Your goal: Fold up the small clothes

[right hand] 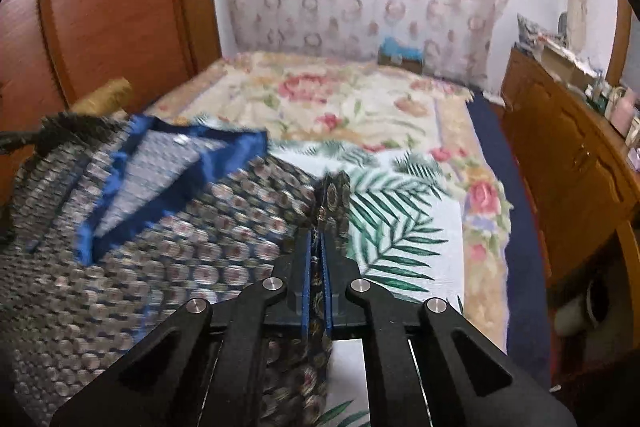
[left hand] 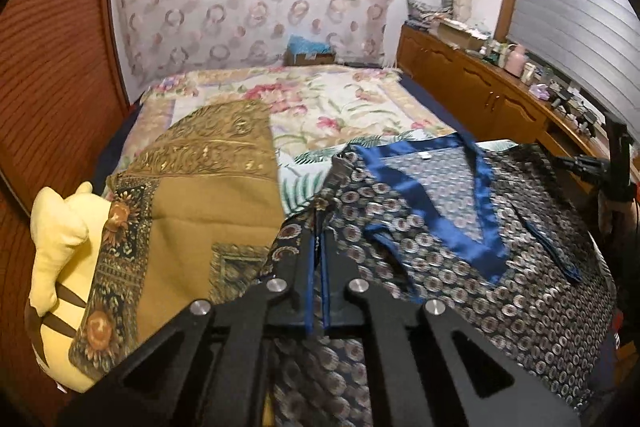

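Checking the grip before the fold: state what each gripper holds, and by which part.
Both hold the patterned shirt. The left gripper is shut on a fold at its left edge, and the right gripper on a fold at its right edge.

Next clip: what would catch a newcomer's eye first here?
The dark patterned shirt with its blue satin collar fills the foreground, spread over a floral bedspread. The left gripper and right gripper are each shut on an edge of it. A mustard patterned cloth and a yellow plush toy lie at the left.
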`<control>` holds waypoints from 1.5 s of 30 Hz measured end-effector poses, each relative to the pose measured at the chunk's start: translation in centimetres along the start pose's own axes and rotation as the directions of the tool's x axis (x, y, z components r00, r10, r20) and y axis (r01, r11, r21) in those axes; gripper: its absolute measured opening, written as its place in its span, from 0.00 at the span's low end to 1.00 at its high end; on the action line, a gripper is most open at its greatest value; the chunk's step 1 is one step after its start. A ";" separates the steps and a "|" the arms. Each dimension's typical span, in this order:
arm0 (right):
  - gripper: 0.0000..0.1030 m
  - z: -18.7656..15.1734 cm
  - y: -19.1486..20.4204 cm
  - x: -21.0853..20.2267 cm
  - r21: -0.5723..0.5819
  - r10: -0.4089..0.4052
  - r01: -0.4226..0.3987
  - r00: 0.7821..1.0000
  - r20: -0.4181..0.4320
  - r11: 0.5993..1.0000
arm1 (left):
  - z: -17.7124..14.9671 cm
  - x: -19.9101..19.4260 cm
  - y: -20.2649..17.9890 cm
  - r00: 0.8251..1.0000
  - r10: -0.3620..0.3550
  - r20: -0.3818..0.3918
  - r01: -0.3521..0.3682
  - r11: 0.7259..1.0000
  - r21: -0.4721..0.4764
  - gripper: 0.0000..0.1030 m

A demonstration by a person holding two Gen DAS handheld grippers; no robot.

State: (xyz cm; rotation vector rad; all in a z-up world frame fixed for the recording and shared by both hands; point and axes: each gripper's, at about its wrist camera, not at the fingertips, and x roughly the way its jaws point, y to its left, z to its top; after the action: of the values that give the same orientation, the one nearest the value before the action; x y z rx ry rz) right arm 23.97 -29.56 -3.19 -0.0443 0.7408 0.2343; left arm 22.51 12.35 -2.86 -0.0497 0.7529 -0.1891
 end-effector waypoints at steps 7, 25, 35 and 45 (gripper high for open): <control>0.00 -0.2 2.7 -7.1 -0.018 0.026 -0.024 0.994 0.109 1.000 | -1.8 -5.6 -2.1 0.996 -0.021 0.086 0.020 1.000 0.014 0.00; 0.43 -2.0 -5.1 5.4 0.158 -0.081 0.108 0.983 -0.167 0.982 | -3.2 -7.2 -4.0 0.993 -0.040 0.110 0.039 0.999 0.018 0.00; 0.00 -1.0 -1.5 0.7 0.064 0.005 -0.003 0.999 -0.031 0.998 | -5.3 -9.6 -3.3 0.990 -0.031 0.136 0.033 0.999 -0.015 0.00; 0.00 -4.6 3.3 -14.6 -0.004 0.071 -0.072 0.989 0.126 0.997 | -10.3 -16.2 -2.4 0.982 -0.007 0.191 0.022 0.997 -0.080 0.00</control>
State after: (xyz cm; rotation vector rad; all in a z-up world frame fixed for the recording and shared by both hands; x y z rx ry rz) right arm 9.76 -29.72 3.43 -0.0021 0.6169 0.3025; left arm 3.59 13.29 0.82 -0.1490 0.5693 -0.1648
